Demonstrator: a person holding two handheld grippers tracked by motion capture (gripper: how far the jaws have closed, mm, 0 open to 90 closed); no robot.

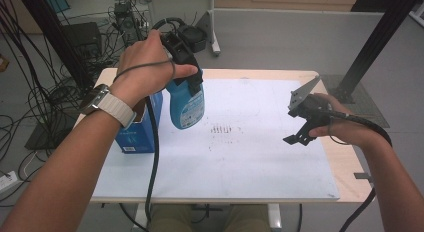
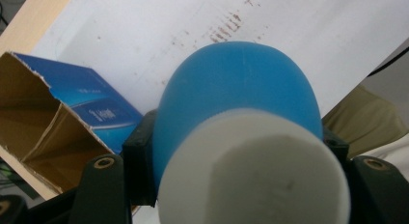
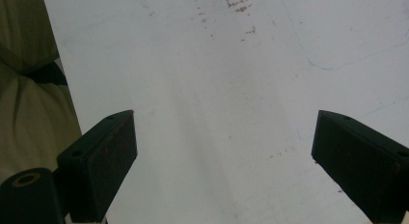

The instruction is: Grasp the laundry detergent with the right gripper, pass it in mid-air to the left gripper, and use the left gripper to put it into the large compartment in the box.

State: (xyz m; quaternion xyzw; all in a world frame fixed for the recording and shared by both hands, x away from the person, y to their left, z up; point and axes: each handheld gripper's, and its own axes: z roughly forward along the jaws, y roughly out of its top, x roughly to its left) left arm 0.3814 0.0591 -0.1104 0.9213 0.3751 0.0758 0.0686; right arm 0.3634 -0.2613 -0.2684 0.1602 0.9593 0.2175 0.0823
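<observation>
- Your left gripper (image 1: pixel 186 77) is clamped on the blue bottle (image 1: pixel 186 104) near its white cap (image 2: pixel 253 171), and the bottle hangs in the air, just beside the open blue box (image 1: pixel 140 129) at the left edge of the table (image 1: pixel 260 74)
- The hold sits high on the bottle, so the heavy lower part can swing; a quick turn of your wrist could let it pivot or slide down between the jaws
- The body is round and smooth where the pads press, so if you ease the squeeze at all it may drop onto the white mat (image 1: pixel 250 162) and roll
- The box stands close under the bottle with torn flaps; bring the bottle down without lining it up and the base could catch a flap and tip or push the box off the near table edge
- The cable from your left gripper trails down past the box and could snag a corner as you move
- Your right gripper (image 1: pixel 300 124) hovers over the right side of the mat with its jaws wide apart and nothing between them; it is well apart from the bottle, so it cannot steady the box or catch a slip unless you bring it closer
</observation>
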